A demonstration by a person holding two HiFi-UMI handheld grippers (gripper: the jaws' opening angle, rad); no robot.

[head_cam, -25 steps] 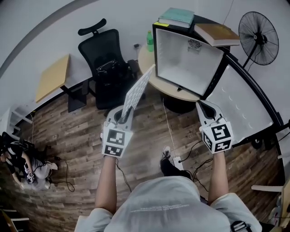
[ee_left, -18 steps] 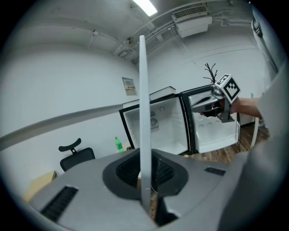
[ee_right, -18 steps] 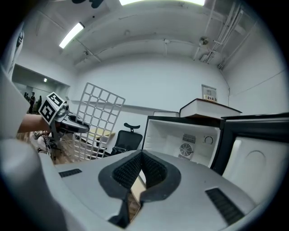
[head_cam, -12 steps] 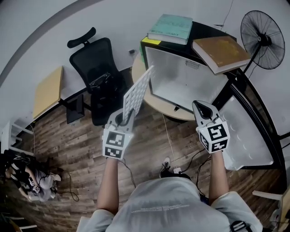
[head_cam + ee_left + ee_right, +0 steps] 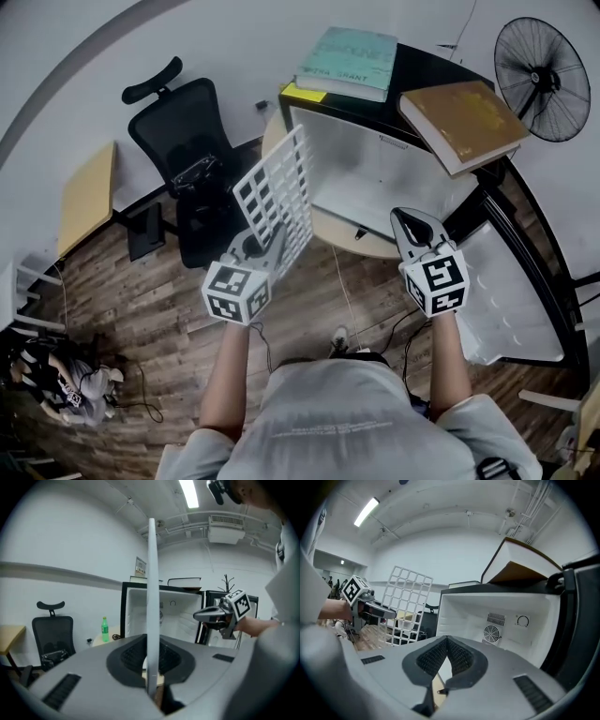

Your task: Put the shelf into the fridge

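Shelf (image 5: 277, 202) first: in the head view it stands tilted up on edge, to the left of and just short of the open fridge (image 5: 394, 178), pinched at its near edge by the left gripper (image 5: 255, 246). It is a white grid of thin bars, light and rigid-looking, with square openings. The right gripper (image 5: 412, 223) hangs free to its right, level with the fridge mouth, carrying nothing. The fridge is a small white-lined box with a black shell on a round table (image 5: 333, 232); two books lie on top (best left undisturbed).

From the left gripper view, the shelf (image 5: 152, 597) appears edge-on, a narrow white strip rising between the ribbed dark pads (image 5: 126, 656), which clamp it from both sides. The fridge interior lies straight beyond it.

From the right gripper view, the jaws of the right gripper (image 5: 446, 656) are pressed together on nothing. The smooth plastic cavity shows a round vent (image 5: 491, 633) and a dial (image 5: 522, 620) on its back wall.

To do this step well, I judge the shelf should be rolled flat before it reaches the opening, entered far edge first and kept square to the side walls so that it does not jam. With only a pinch at one edge, the grid may sag or twist; the free gripper could steady the right side.
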